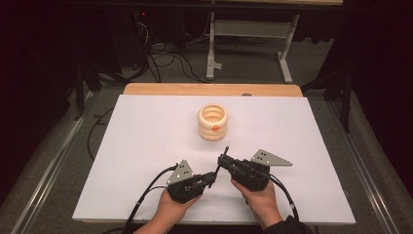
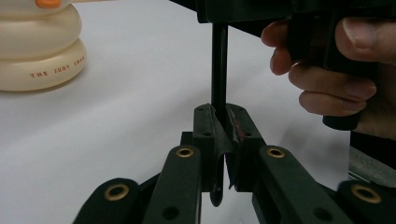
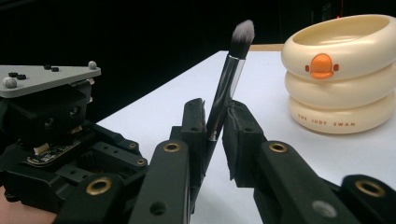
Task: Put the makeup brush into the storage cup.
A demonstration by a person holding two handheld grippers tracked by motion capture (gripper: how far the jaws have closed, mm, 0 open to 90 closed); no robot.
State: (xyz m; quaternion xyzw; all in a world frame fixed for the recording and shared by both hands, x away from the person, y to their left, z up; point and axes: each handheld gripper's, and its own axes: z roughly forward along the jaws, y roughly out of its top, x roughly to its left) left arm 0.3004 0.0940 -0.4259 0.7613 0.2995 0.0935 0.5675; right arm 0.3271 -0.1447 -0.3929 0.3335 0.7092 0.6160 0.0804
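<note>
gripping brush, both hand-held grippers, mid-table

Left gripper jaws clamped; right gripper jaws closed, tips nearly meeting

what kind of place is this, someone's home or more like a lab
Most likely a lab or recording studio, not a home: a white board laid over a wooden table, loose cables on the grey floor, dark surroundings and a bare metal table frame behind.

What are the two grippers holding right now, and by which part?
Both hold one makeup brush: the left gripper clamps its black handle end, the right gripper grips at the silver ferrule.
</note>
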